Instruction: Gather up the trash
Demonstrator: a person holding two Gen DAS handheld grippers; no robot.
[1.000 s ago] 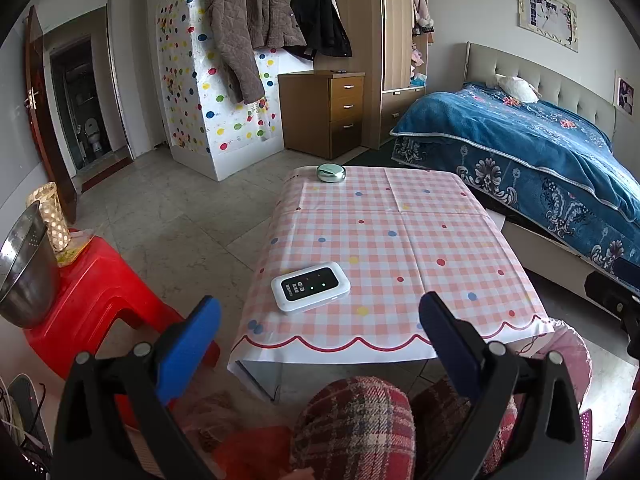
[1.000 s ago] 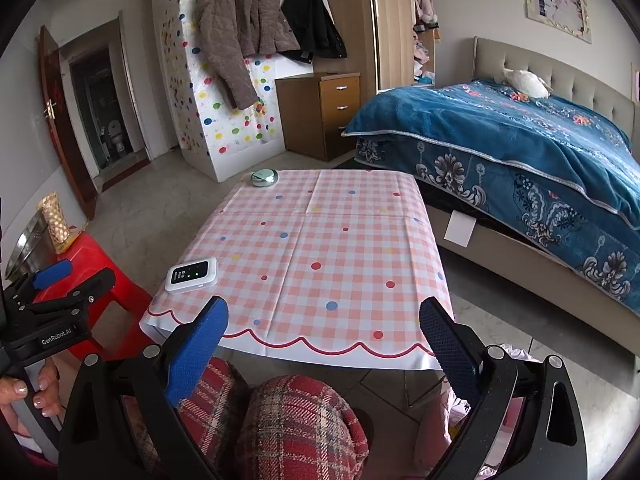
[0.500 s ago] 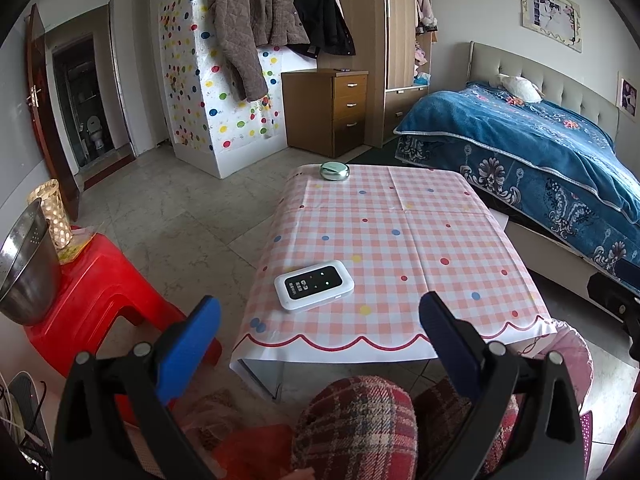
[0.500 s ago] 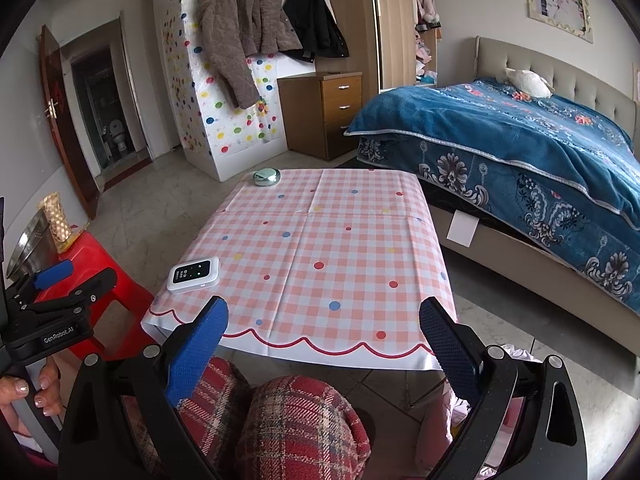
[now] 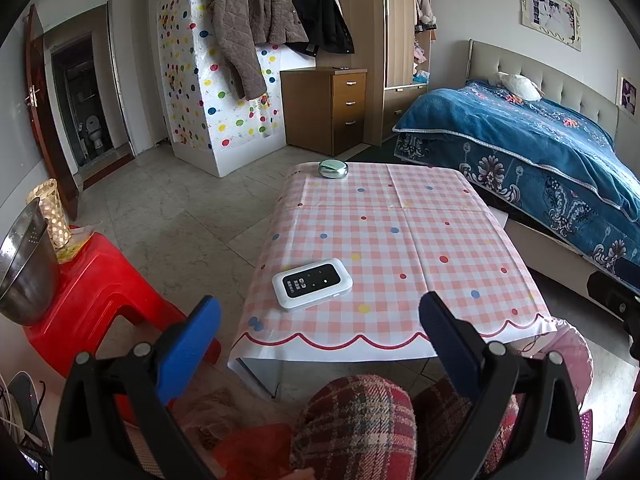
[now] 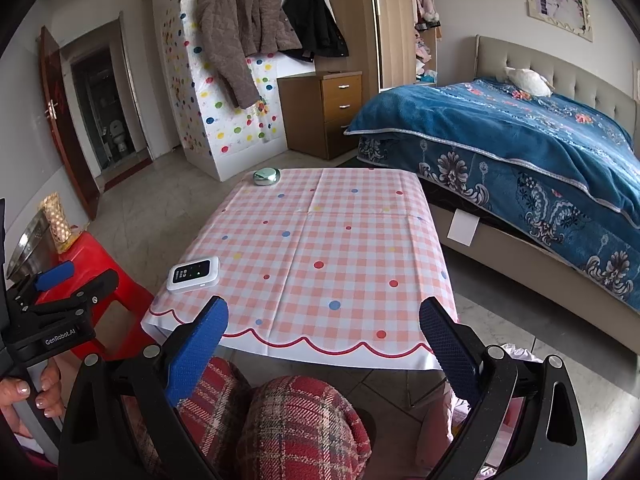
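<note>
Both tongs (image 5: 320,328) (image 6: 324,328) spread wide, empty, level above plaid knees (image 6: 296,420), facing table (image 6: 320,240).

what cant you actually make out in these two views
- Under the table: both views, hidden by the checked tablecloth and the person's knees.
- White device screen icons: too small to read.
- Steel colander: left view, cut off by the edge.
- Pink bag: contents hidden behind the right gripper.

A low table (image 5: 400,240) with a pink checked cloth stands on the pale tile floor (image 5: 180,216). A bed (image 5: 540,152) with a blue blanket is beside it, and coats (image 5: 248,28) hang on the wall.
</note>
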